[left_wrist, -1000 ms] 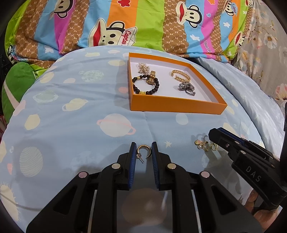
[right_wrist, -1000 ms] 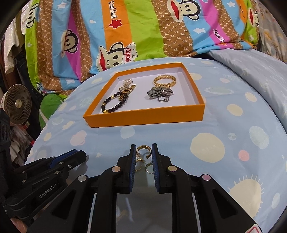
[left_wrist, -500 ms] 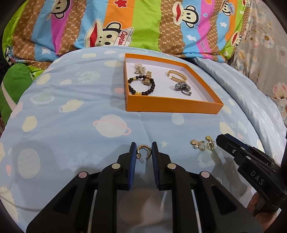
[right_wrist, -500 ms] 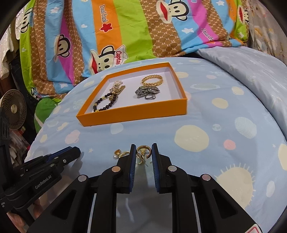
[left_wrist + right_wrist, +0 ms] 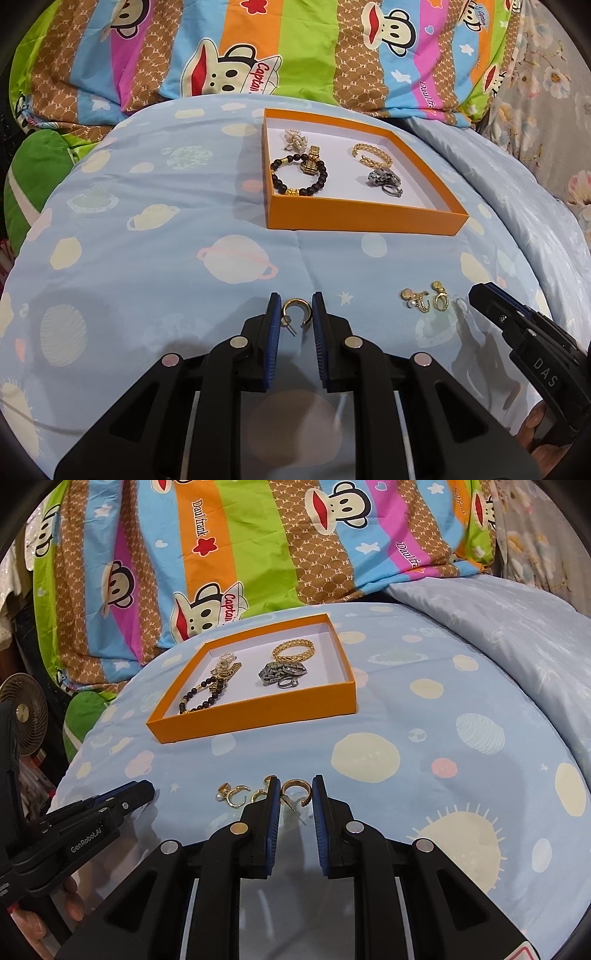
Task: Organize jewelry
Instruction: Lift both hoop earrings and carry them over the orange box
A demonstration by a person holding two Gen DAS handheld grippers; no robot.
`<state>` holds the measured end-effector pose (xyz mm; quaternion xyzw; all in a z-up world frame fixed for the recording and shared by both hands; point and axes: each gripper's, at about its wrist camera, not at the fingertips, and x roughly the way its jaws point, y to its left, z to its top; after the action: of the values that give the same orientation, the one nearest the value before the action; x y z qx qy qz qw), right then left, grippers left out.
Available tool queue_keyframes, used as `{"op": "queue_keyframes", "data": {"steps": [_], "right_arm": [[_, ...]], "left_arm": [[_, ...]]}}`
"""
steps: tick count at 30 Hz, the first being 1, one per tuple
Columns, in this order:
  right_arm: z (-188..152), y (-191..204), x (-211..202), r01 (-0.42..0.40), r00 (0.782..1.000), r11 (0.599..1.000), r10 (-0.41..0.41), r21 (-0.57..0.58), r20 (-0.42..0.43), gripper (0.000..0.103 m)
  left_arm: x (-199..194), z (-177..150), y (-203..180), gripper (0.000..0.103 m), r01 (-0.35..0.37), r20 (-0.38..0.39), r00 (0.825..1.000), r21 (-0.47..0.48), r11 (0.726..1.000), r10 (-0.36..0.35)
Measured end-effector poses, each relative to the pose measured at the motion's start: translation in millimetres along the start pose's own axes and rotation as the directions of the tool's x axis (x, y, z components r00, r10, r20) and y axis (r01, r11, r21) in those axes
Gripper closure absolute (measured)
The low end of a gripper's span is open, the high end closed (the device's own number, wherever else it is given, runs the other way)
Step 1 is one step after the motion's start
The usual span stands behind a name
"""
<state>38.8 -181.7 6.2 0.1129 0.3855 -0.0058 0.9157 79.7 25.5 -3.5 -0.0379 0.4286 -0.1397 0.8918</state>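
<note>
My left gripper (image 5: 294,310) is shut on a gold hoop earring (image 5: 295,310) and holds it above the blue sheet. My right gripper (image 5: 294,794) is shut on another gold hoop earring (image 5: 297,792). The right gripper also shows at the right edge of the left wrist view (image 5: 517,332). The left gripper also shows at the left of the right wrist view (image 5: 92,816). A small pile of gold earrings (image 5: 424,299) lies on the sheet, also seen in the right wrist view (image 5: 240,795). An orange tray (image 5: 365,218) further back holds a bead bracelet (image 5: 299,177), a gold chain (image 5: 371,155) and a silver piece (image 5: 384,179).
The blue planet-print sheet (image 5: 147,240) covers a rounded surface that drops off at its sides. A striped cartoon blanket (image 5: 295,48) is heaped behind the tray. A small fan (image 5: 22,709) stands at the far left of the right wrist view.
Both grippers have pulled back from the tray, each still holding its earring. The right gripper lifted its earring away from the pile, which now lies to its left.
</note>
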Motion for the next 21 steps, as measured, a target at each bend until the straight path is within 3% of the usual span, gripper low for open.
{"op": "queue_keyframes", "data": {"steps": [21], "right_arm": [[-0.3,-3.1,2.2,-0.022,1.0,1.0,0.023,0.013,-0.012,0.087]], "left_arm": [[-0.1,0.3,-0.9,0.087,-0.022,0.005,1.0,0.007,1.0,0.022]]}}
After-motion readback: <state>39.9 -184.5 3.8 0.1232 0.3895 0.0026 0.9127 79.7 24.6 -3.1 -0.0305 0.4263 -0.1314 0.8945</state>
